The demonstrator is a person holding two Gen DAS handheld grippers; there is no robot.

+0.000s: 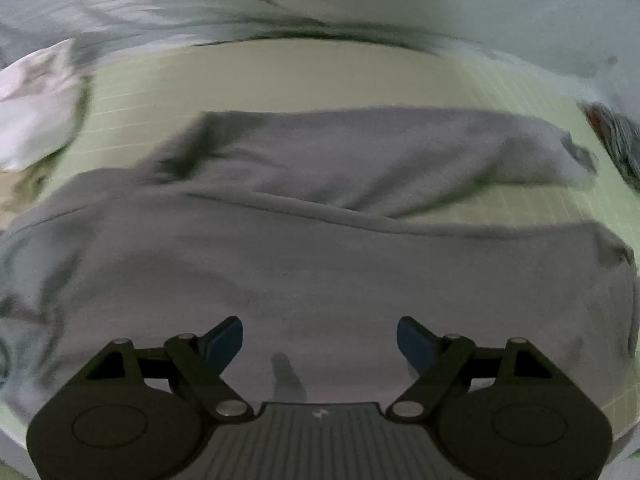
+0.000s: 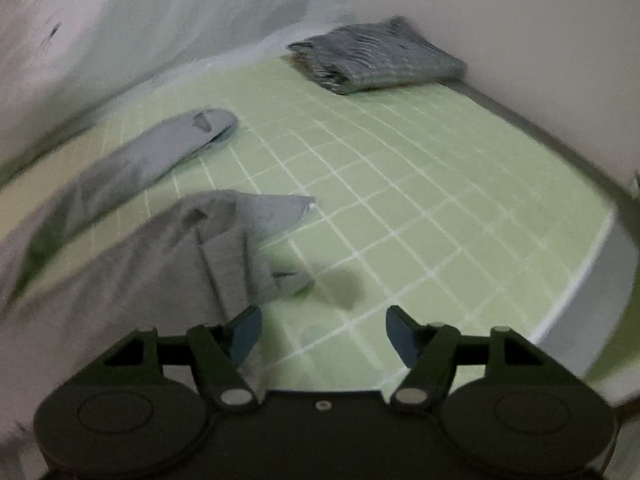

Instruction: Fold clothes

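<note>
A grey long-sleeved garment (image 1: 304, 264) lies spread over the green gridded mat (image 1: 280, 80), one sleeve (image 1: 400, 152) stretched across the far side. My left gripper (image 1: 320, 340) hovers open just above the garment's body, nothing between its blue pads. In the right wrist view the same grey garment (image 2: 160, 252) lies at the left, with a sleeve (image 2: 160, 148) reaching away and a folded-over corner (image 2: 276, 208). My right gripper (image 2: 324, 332) stands open over the bare mat (image 2: 420, 200), its left finger at the cloth's edge, gripping nothing.
A folded striped grey garment (image 2: 380, 60) sits at the mat's far corner, seen also as a blurred striped pile (image 1: 616, 140) at the right edge. White crumpled cloth (image 1: 36, 112) lies at the left. White sheeting (image 2: 140, 32) backs the mat. The mat's right edge (image 2: 580, 264) drops off.
</note>
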